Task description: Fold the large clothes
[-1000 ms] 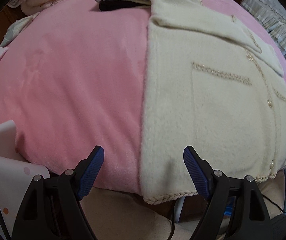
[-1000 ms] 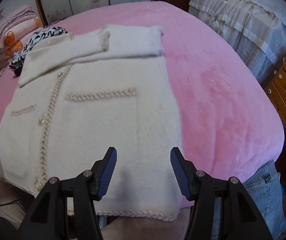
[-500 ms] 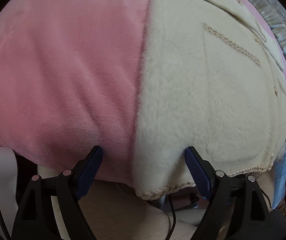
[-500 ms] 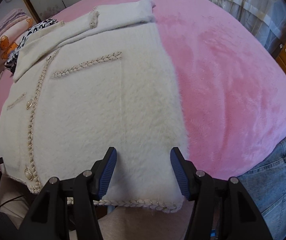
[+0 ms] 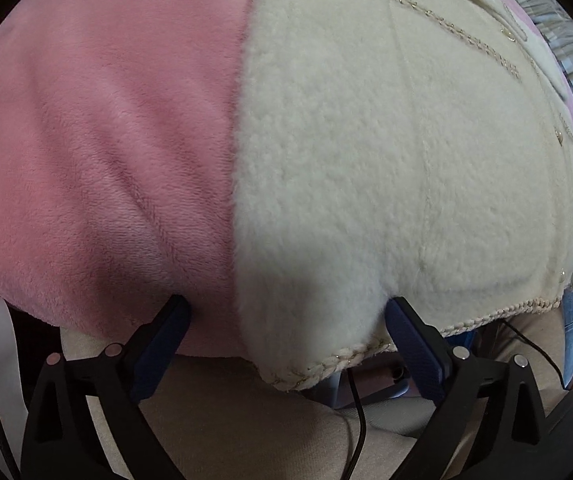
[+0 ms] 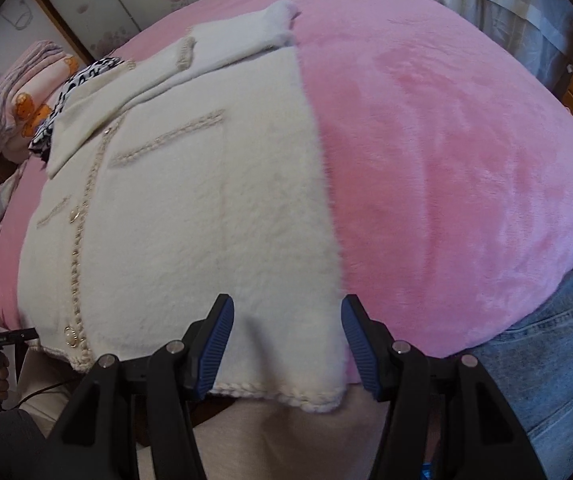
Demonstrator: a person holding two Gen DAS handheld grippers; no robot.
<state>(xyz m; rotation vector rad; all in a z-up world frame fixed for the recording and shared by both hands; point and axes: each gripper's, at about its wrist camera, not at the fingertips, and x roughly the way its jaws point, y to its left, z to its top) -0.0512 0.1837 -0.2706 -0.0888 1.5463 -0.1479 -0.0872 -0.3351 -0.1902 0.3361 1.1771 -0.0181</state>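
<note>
The cream fleece cardigan [image 6: 190,216] lies flat on the pink bed [image 6: 446,160] — thick, soft, probably floppy — its braided hem corners bracketed by the opening left gripper [image 5: 286,328] and half-open right gripper [image 6: 286,328], neither gripping.

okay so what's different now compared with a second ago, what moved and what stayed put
Both grippers came down to the near hem corners of the cardigan. The left gripper is opening, straddling its corner; the right gripper kept its gap. Nothing is gripped yet. Cardigan and blanket lie unchanged.
</note>
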